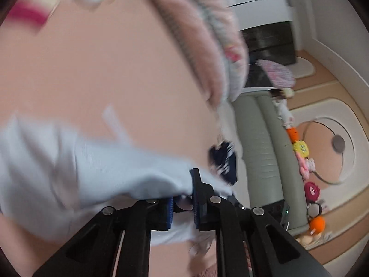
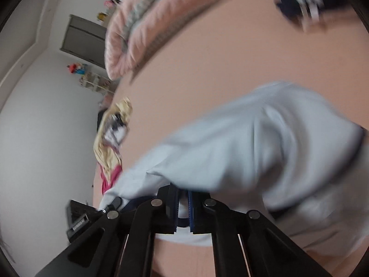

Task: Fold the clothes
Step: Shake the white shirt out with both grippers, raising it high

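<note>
A pale blue garment hangs bunched and blurred just above the peach bed sheet. My left gripper is shut on one edge of it; the cloth runs out leftward from between the blue pads. In the right wrist view the same pale blue garment spreads to the right over the sheet. My right gripper is shut on another edge, with a strip of cloth pinched in the narrow gap. The fingertips are partly covered by fabric in both views.
A rolled pink quilt lies along the far side of the bed. A navy garment with white stripes sits near the bed's edge, a yellow and pink garment at another. A grey-green headboard carries plush toys.
</note>
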`<action>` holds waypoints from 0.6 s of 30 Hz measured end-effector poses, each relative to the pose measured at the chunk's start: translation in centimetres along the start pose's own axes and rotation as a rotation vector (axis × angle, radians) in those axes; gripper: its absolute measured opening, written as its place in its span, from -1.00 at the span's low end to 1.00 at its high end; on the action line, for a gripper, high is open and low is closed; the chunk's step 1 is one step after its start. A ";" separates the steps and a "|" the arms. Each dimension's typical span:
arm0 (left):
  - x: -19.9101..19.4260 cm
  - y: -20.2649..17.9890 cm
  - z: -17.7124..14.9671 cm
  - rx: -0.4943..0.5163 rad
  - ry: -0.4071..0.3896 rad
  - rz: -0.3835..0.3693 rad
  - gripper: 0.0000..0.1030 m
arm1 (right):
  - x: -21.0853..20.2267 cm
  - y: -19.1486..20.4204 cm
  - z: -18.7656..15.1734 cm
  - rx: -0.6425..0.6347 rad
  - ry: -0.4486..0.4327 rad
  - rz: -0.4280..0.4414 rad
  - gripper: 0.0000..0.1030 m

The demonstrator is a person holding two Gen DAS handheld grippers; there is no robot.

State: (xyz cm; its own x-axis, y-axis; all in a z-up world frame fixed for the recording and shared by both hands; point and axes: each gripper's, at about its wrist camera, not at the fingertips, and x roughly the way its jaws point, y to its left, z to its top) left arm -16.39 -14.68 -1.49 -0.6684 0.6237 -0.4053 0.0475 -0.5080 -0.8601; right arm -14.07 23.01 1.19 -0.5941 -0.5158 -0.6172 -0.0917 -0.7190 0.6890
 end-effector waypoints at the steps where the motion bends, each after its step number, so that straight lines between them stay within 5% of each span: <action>1: -0.4 -1.3 0.8 0.039 -0.019 0.001 -0.85 | -1.0 1.1 0.6 -0.035 -0.028 0.001 -0.93; 7: 1.2 -11.5 7.3 0.250 -0.035 0.035 -0.88 | -4.6 6.0 7.4 -0.158 -0.107 -0.009 -0.93; 11: -2.1 -25.0 11.3 0.490 -0.186 -0.055 -0.88 | -10.2 12.5 14.9 -0.236 -0.254 0.039 -0.93; 15: -9.0 -34.6 10.6 0.668 -0.348 -0.174 -0.87 | -19.9 20.5 17.3 -0.378 -0.480 0.168 -0.93; 18: -11.8 -35.4 8.0 0.719 -0.339 -0.190 -0.87 | -25.0 22.7 15.8 -0.430 -0.566 0.262 -0.93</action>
State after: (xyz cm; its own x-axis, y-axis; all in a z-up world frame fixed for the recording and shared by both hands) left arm -16.17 -8.83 36.23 -0.8109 0.5823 -0.0575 -0.5000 -0.7405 -0.4490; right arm -13.88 26.98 38.24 -0.8837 -0.4604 -0.0849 0.3599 -0.7840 0.5057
